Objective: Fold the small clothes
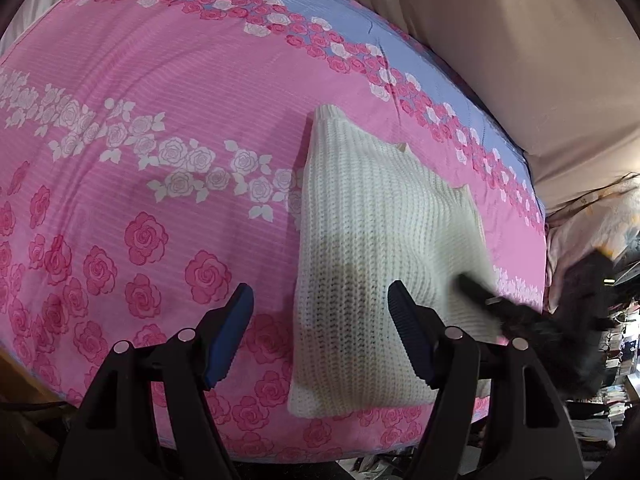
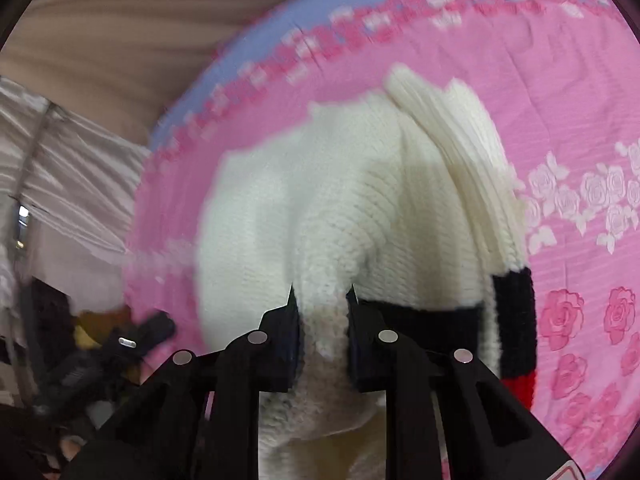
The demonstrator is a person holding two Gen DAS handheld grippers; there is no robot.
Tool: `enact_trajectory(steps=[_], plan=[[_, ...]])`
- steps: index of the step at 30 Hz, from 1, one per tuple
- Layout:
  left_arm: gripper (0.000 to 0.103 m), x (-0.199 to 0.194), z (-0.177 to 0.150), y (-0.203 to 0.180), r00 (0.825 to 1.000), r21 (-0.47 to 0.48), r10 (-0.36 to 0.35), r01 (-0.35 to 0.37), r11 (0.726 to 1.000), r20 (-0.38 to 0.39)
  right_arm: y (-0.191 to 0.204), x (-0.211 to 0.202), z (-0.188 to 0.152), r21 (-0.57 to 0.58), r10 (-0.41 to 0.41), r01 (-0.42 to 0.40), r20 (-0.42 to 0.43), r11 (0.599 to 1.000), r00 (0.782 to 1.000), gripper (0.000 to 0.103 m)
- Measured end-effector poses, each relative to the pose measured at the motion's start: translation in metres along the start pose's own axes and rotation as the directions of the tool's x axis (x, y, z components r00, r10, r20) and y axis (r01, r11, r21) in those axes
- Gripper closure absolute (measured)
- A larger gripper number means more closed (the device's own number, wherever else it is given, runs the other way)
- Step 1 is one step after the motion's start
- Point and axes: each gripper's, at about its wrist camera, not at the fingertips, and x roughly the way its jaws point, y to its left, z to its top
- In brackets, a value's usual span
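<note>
My right tongs (image 2: 322,320) pinch the white sweater (image 2: 360,208) on the bed (image 1: 160,92) — left tongs (image 1: 320,320) gape empty; best carry the fold across evenly.

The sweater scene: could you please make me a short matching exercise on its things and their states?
Things:
1. left tool
2. right tool
3. sweater
4. bedsheet

States:
A. shut on white knit
B. pink with a rose print
C. open, holding nothing
D. white, lying on the bed

Pairs: 1-C, 2-A, 3-D, 4-B
</note>
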Motion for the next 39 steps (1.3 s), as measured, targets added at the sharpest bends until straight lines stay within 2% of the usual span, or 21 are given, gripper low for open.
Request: enact_trajectory(steps=[3,4,6,7,8,10,12,14,19,20,21,24,27,29,32,33,34,35,36,37,39], plan=[[0.034,-0.005,0.001,0.001,1.000,0.012,-0.007,0.007,1.000,0.012,0.017,-0.043,0.004,-0.088,-0.051,0.062,0.121,0.994,0.991,0.085],[0.034,-0.003,0.002,0.000,1.000,0.017,-0.002,0.002,1.000,0.010,0.010,-0.046,0.001,-0.114,-0.129,0.145,0.136,0.983,0.982,0.085],[0.034,0.006,0.001,-0.005,1.000,0.030,0.007,-0.007,1.000,-0.014,-0.022,-0.024,-0.006,-0.145,-0.276,0.283,0.069,0.948,0.959,0.082],[0.034,0.010,0.001,-0.008,1.000,0.035,0.006,-0.005,0.999,-0.021,-0.046,-0.004,-0.014,-0.122,-0.317,0.311,-0.026,0.942,0.948,0.082],[0.034,0.013,0.001,-0.012,1.000,0.042,0.008,-0.006,0.999,-0.029,-0.059,0.001,-0.019,-0.079,-0.304,0.299,-0.061,0.951,0.951,0.081],[0.034,0.020,-0.001,-0.020,0.999,0.059,0.010,-0.007,0.998,-0.044,-0.060,-0.022,-0.026,0.006,-0.199,0.198,0.002,0.980,0.980,0.074],[0.032,0.026,-0.004,-0.025,0.999,0.066,0.007,-0.003,0.998,-0.053,-0.052,-0.041,-0.029,0.009,-0.194,0.194,0.054,0.981,0.980,0.053],[0.028,0.036,-0.006,-0.027,0.998,0.048,0.001,0.002,0.999,-0.070,-0.051,-0.051,-0.037,0.015,-0.200,0.199,0.062,0.980,0.978,0.045],[0.023,0.067,-0.007,-0.027,0.993,0.001,-0.018,0.018,1.000,-0.114,-0.073,-0.023,-0.054,0.080,-0.161,0.163,-0.038,0.983,0.986,0.044],[0.028,0.072,-0.006,-0.028,0.992,0.008,-0.029,0.031,0.999,-0.126,-0.078,-0.018,-0.054,0.103,-0.148,0.151,-0.034,0.983,0.988,0.044],[0.044,0.079,-0.004,-0.030,0.988,0.022,-0.054,0.058,0.998,-0.146,-0.083,-0.013,-0.053,0.125,-0.136,0.138,-0.027,0.982,0.990,0.051],[0.065,0.077,0.008,-0.034,0.981,0.050,-0.082,0.092,0.995,-0.176,-0.079,-0.003,-0.047,0.171,-0.111,0.114,-0.027,0.979,0.993,0.071],[0.069,0.049,0.026,-0.033,0.977,0.058,-0.126,0.138,0.989,-0.173,-0.048,-0.021,-0.043,0.175,-0.007,0.004,0.016,0.985,1.000,0.074],[0.068,0.021,0.037,-0.027,0.978,0.079,-0.138,0.152,0.985,-0.159,-0.024,-0.034,-0.045,0.139,0.007,-0.013,0.044,0.990,0.999,0.075],[0.055,0.011,0.040,-0.013,0.988,0.110,-0.057,0.073,0.991,-0.147,-0.020,-0.017,-0.060,0.080,-0.130,0.127,0.024,0.989,0.991,0.074],[0.054,0.021,0.036,-0.009,0.989,0.150,0.019,0.003,0.989,-0.147,-0.030,-0.001,-0.067,0.054,-0.227,0.228,-0.018,0.972,0.974,0.068],[0.056,0.032,0.031,-0.003,0.985,0.178,0.093,-0.067,0.982,-0.142,-0.042,0.007,-0.075,0.059,-0.256,0.259,-0.051,0.964,0.965,0.062],[0.054,0.036,0.027,0.001,0.982,0.181,0.130,-0.104,0.978,-0.139,-0.052,0.004,-0.081,0.110,-0.221,0.226,-0.053,0.968,0.974,0.061],[0.055,0.035,0.022,0.008,0.984,0.160,0.109,-0.087,0.983,-0.139,-0.054,-0.006,-0.084,0.167,-0.191,0.193,-0.032,0.967,0.981,0.061],[0.055,0.027,0.017,0.013,0.989,0.127,0.071,-0.055,0.990,-0.128,-0.048,-0.017,-0.084,0.170,-0.190,0.188,-0.005,0.967,0.982,0.061],[0.056,0.010,0.009,0.011,0.993,0.140,0.096,-0.087,0.986,-0.064,-0.025,-0.037,-0.081,0.100,-0.213,0.208,0.047,0.973,0.976,0.061]])
